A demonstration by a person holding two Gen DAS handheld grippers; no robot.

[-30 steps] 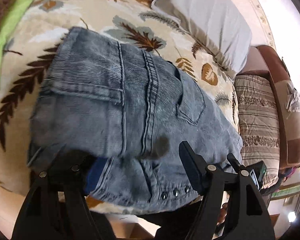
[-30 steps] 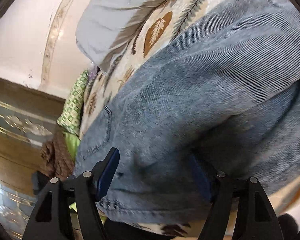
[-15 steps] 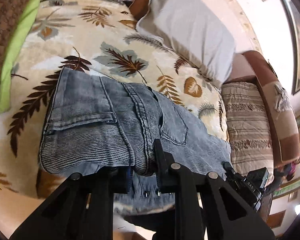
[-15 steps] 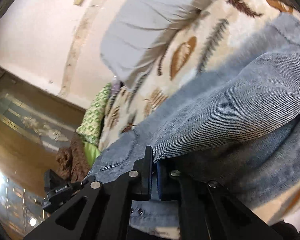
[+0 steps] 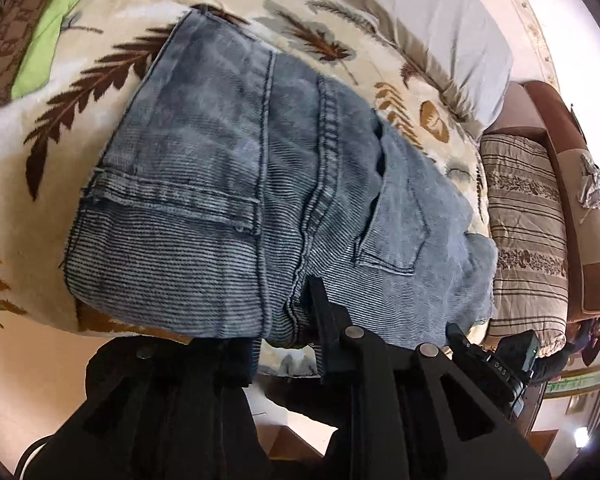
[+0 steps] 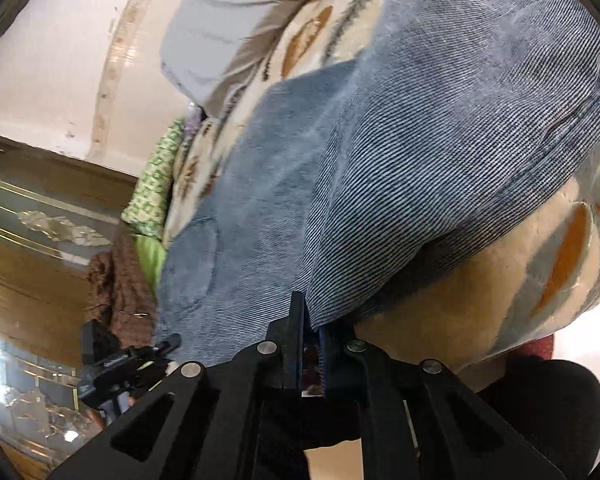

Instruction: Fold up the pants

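Leaf-print bedspread (image 5: pixel 111 60) beneath jeans (image 5: pixel 227 184): left gripper (image 5: pixel 283 320) and right gripper (image 6: pixel 310 320), angled downward, each pinch the denim's near fold, jaws easing slightly apart.

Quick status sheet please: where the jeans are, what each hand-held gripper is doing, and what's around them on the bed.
jeans: folded stack on leaf-print blanket, near edge
left hand-held gripper: jaws opening slightly, thick denim fold between them
right hand-held gripper: jaws opening slightly, top denim layer's edge between them
pillow: grey, beyond jeans
striped cushion: beside the bed
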